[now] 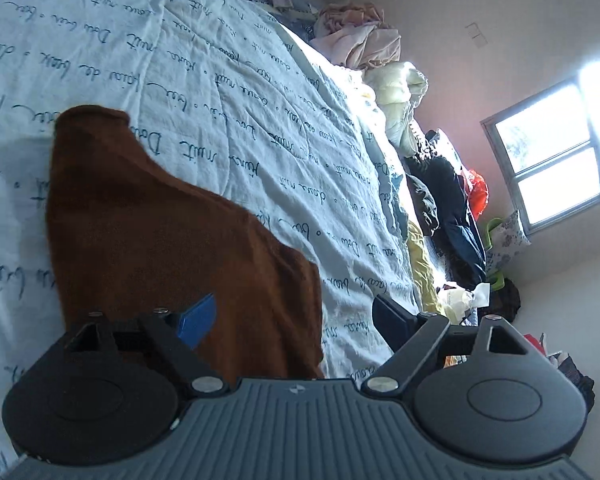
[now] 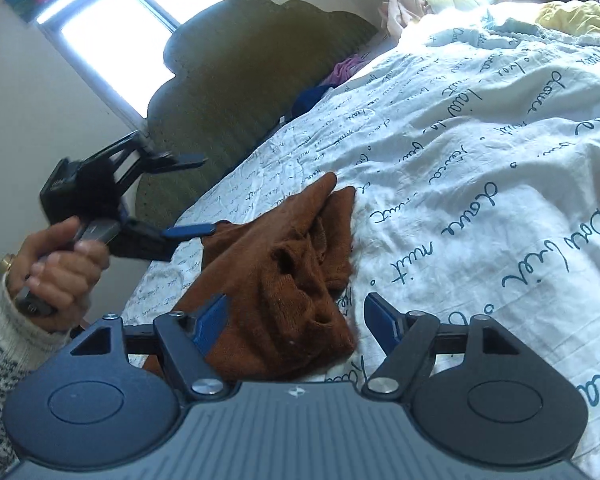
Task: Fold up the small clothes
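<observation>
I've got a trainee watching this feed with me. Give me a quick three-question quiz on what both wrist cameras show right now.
1. True or false: the right claw is shut on the brown knit garment.
2. Multiple choice: the garment lies on A) a bare wooden floor, B) a white quilt with dark script lettering, C) a green headboard.
3. Short answer: in the right wrist view, what is the person's left hand holding, and how do its jaws stand?

Key:
1. False. Both fingers stand apart, over the garment.
2. B.
3. The left claw, with its jaws open, beside the garment's edge.
</observation>
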Motion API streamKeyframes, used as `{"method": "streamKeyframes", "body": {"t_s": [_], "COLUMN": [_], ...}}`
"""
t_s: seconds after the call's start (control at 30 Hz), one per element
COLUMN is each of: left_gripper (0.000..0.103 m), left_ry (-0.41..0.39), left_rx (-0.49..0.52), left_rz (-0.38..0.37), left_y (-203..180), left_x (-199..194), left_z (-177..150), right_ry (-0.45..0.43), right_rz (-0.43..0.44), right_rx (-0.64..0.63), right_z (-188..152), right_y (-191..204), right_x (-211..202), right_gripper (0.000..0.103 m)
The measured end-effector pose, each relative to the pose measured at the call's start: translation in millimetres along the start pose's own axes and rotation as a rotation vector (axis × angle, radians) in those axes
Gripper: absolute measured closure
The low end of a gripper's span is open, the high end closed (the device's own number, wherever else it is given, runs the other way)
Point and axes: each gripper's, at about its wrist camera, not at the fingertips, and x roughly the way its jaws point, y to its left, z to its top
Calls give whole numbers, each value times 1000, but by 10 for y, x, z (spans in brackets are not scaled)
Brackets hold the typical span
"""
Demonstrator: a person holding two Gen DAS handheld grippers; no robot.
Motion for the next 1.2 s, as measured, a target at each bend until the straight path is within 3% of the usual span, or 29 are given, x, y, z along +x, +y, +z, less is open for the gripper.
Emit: {"method": "streamKeyframes", "body": {"t_s": [0.17, 0.23, 0.33, 0.4, 0.43, 0.47, 0.5, 0.53, 0.57, 0.6, 0.77, 0.87, 0.93, 0.97, 1.0, 1.03, 1.07, 1.13, 1.2], "left_gripper": [17, 17, 17, 20, 23, 44, 81, 91, 94, 98, 98, 99, 81, 48, 13, 6, 12, 10, 9], "left_ry": [-25, 6, 48, 70, 81, 96, 120, 146, 146, 141, 112, 91, -14, -59, -120, -172, -197, -231, -202], "left_rx": [-61, -144, -281, -330, -354, -369, -388, -405, -405, -380, -235, -151, -53, -18, 15, 47, 93, 197, 254], "left_rz": [105, 53, -91, -131, -151, -164, -157, -136, -124, -99, 47, 98, 158, 176, 179, 177, 186, 217, 233], "left_y": [473, 684, 898, 965, 993, 1009, 1031, 1055, 1070, 1052, 843, 658, 422, 340, 260, 194, 121, -58, -98], "left_x": [-472, -453, -285, -147, -78, -30, 20, 62, 70, 47, -140, -320, -599, -699, -785, -820, -807, -658, -394], "left_z": [-736, -928, -1112, -1203, -1256, -1293, -1339, -1367, -1390, -1393, -1382, -1416, -1350, -1296, -1198, -1097, -983, -729, -481], "right_ry": [56, 99, 149, 178, 206, 216, 215, 226, 234, 236, 213, 240, 261, 248, 209, 177, 153, 139, 180], "right_rz": [19, 32, 89, 121, 135, 130, 121, 107, 81, 76, 56, 0, -7, -31, -54, -59, -38, 12, 68], "right_rx": [-29, -13, 40, 69, 71, 69, 52, 41, 43, 48, -37, -69, -87, -121, -175, -220, -288, -376, -465], "right_z": [10, 32, 77, 96, 102, 106, 113, 125, 134, 144, 202, 195, 226, 264, 312, 344, 382, 376, 262], "right_y": [-23, -81, -182, -233, -252, -260, -252, -255, -273, -297, -150, -183, -160, -104, -19, 65, 203, 471, 789], "right_x": [48, 223, 369, 463, 525, 559, 577, 595, 615, 616, 498, 572, 564, 510, 421, 371, 337, 354, 514], "right_gripper": [28, 28, 28, 28, 28, 32, 58, 77, 90, 90, 92, 88, 84, 75, 73, 73, 73, 73, 73]}}
